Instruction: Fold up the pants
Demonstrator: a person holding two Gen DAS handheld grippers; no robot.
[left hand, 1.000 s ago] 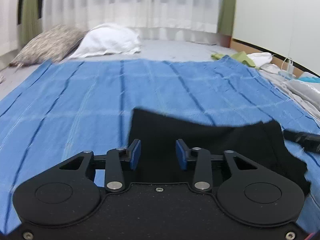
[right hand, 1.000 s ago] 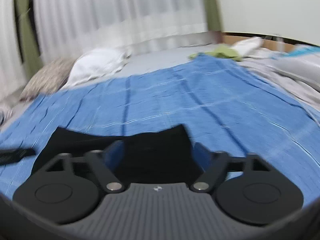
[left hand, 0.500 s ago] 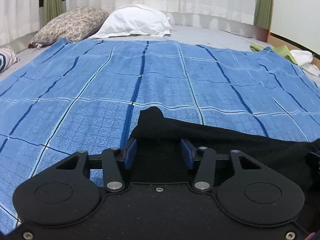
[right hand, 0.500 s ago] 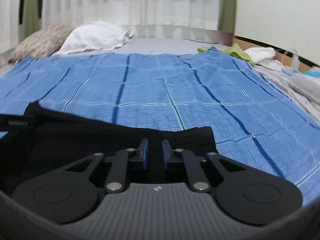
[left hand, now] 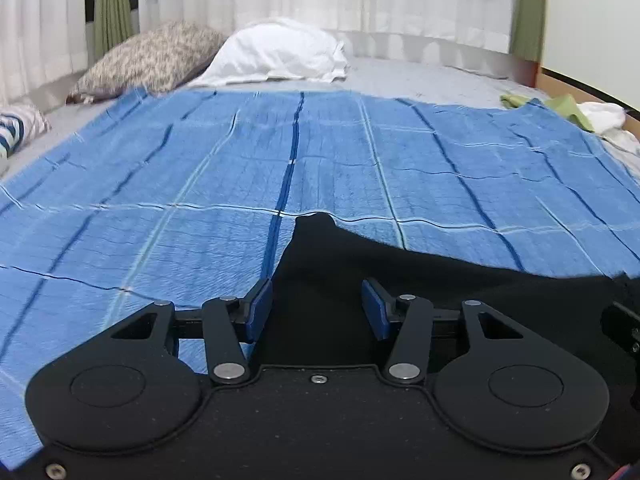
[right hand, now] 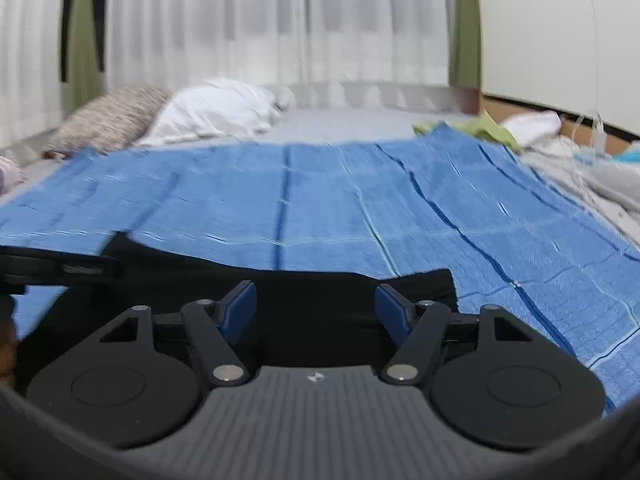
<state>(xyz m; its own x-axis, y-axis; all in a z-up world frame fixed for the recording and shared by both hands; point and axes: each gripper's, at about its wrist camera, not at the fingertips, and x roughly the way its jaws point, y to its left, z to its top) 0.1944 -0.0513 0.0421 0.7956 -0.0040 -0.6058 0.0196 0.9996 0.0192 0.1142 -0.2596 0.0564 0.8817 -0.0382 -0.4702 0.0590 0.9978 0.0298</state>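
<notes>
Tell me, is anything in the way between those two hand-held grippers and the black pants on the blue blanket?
Nothing visible is. The black pants lie directly under and ahead of the open left hand-held gripper and the open right hand-held gripper; only blue blanket surrounds them.

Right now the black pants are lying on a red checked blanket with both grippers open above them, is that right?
Not quite: the blanket is blue, not red, as the left wrist view shows. The black pants do lie on it, with the left gripper and right gripper open above them.
</notes>
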